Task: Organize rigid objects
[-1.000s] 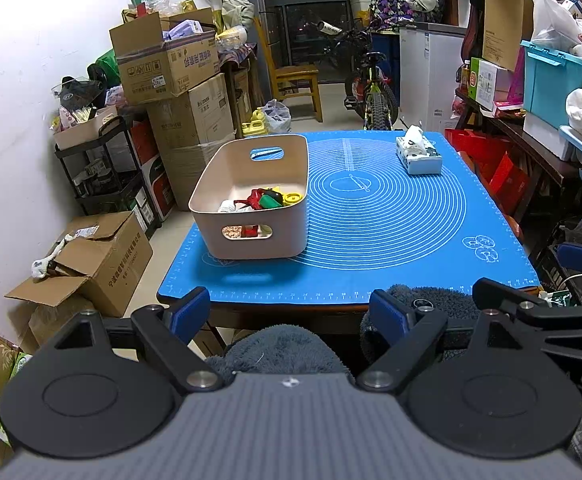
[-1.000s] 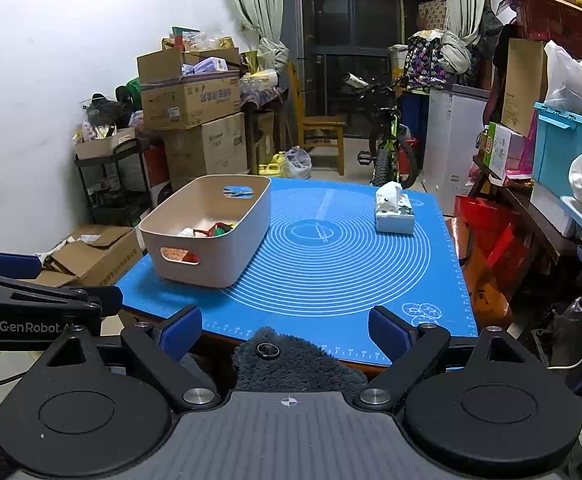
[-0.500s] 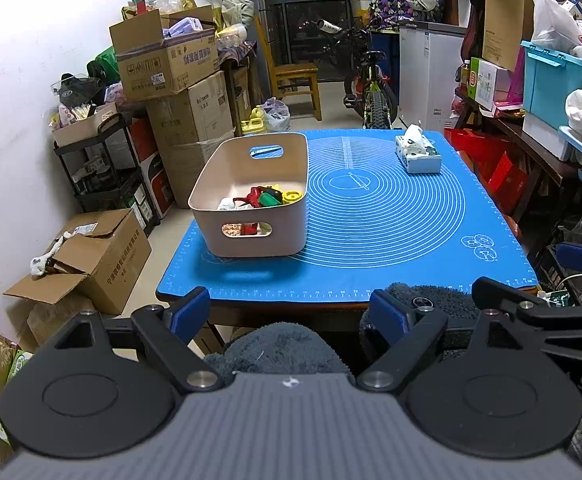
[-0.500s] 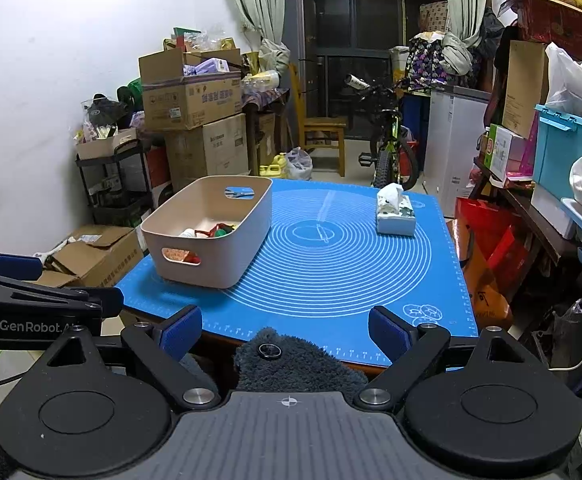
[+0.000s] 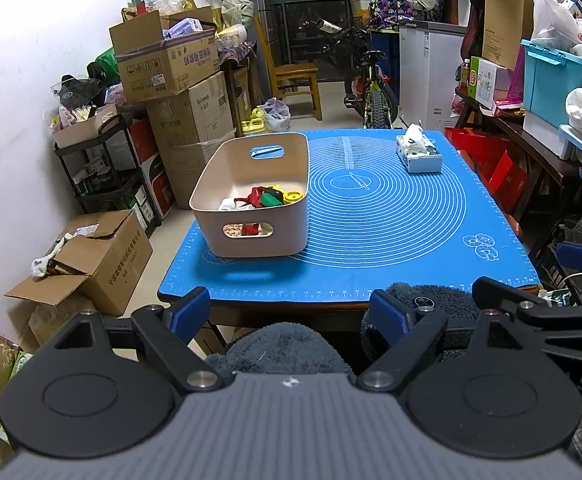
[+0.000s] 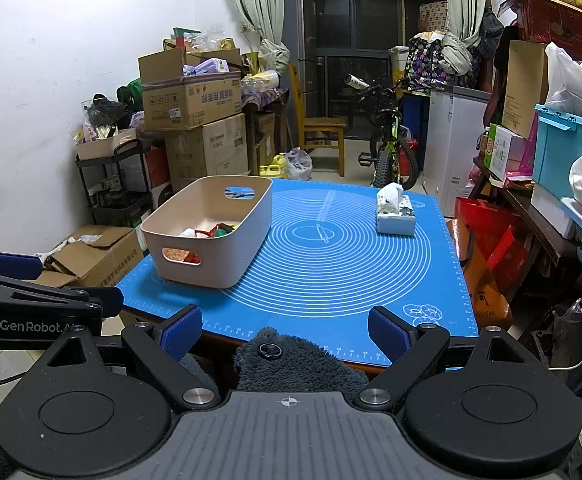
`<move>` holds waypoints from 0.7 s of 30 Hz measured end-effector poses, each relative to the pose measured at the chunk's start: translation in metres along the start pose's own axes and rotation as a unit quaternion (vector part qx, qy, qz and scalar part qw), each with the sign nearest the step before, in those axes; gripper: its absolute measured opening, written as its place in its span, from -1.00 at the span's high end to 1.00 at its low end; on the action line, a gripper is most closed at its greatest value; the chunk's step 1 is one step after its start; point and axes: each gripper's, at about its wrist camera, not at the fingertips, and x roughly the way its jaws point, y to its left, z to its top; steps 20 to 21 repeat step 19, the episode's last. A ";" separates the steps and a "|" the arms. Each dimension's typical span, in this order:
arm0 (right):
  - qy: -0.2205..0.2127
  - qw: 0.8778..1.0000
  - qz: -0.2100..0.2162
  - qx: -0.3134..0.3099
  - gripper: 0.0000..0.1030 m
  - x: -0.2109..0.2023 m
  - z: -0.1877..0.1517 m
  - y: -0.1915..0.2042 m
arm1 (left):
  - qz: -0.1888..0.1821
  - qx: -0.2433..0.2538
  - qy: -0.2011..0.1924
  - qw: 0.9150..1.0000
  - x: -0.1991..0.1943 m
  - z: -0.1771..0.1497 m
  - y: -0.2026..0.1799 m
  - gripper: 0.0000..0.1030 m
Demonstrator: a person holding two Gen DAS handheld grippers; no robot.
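Observation:
A beige plastic bin [image 5: 251, 240] stands on the left part of a blue mat [image 5: 371, 224] on the table. It also shows in the right wrist view [image 6: 211, 256]. Several small rigid toys [image 5: 265, 198] lie inside it, red, green, yellow and white. My left gripper [image 5: 289, 312] is open and empty, held back off the table's near edge. My right gripper [image 6: 285, 330] is open and empty too, also short of the near edge, beside the left one.
A tissue box [image 5: 419, 154] stands on the mat at the far right. Cardboard boxes [image 5: 91, 256] and a shelf rack [image 5: 103, 168] crowd the floor to the left. Red bags and storage bins [image 5: 555, 76] line the right side. A bicycle [image 5: 371, 92] stands behind the table.
Both grippers have drifted very slightly back from the table. Nothing on the table has moved.

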 end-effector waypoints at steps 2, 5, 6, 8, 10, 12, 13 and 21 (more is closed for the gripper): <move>0.000 1.000 0.000 0.000 -0.77 0.000 0.000 0.000 | 0.000 0.000 0.001 1.000 0.000 0.000 0.000 -0.69; 0.001 1.000 0.000 0.000 -0.77 0.000 0.000 0.001 | 0.000 0.000 0.001 1.000 -0.001 0.001 0.002 -0.69; 0.000 1.000 0.000 0.000 -0.77 0.000 0.000 0.000 | 0.000 0.000 0.001 1.000 0.000 0.001 0.001 -0.69; 0.001 1.000 0.000 0.000 -0.77 0.000 0.000 0.001 | 0.000 0.000 0.001 1.000 0.000 0.001 0.001 -0.69; 0.001 1.000 0.001 0.000 -0.77 0.000 -0.001 0.001 | 0.001 0.001 0.001 1.000 0.000 0.001 0.002 -0.69; 0.001 1.000 0.001 0.000 -0.77 0.001 -0.001 0.002 | 0.001 0.001 0.001 1.000 0.000 0.001 0.002 -0.69; 0.001 1.000 0.001 0.000 -0.77 0.000 -0.001 0.002 | 0.001 0.001 0.001 1.000 -0.001 0.001 0.002 -0.69; 0.001 1.000 0.000 0.000 -0.77 0.000 -0.001 0.002 | 0.001 0.001 0.001 1.000 0.000 0.001 0.001 -0.69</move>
